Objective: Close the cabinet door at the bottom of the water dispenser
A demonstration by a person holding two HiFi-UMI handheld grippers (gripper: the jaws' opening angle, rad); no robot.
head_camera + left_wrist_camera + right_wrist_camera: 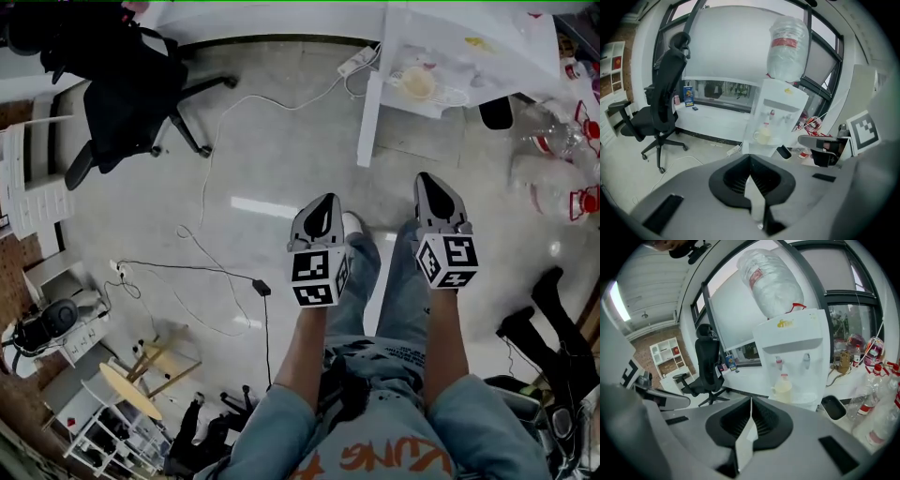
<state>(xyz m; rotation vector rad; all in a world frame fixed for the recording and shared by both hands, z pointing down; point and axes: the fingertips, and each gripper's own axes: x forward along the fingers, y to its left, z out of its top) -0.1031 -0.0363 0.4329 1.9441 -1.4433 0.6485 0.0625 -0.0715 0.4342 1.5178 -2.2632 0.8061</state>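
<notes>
1. Our head view looks steeply down onto the pale floor (281, 169).
2. Our left gripper view rides the grey left gripper (322, 220), facing the white water dispenser with its upturned clear bottle (780, 117) from well apart.
3. Our right gripper view, on the grey right gripper (436, 199), faces it somewhat nearer.
4. All three share that dispenser and the black wheeled office chair (122, 103).

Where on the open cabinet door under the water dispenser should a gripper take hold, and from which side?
The cabinet door stands out edge-on from the water dispenser; grip its free edge nearest the person, coming from the head view's left, probably its outer face.
</notes>
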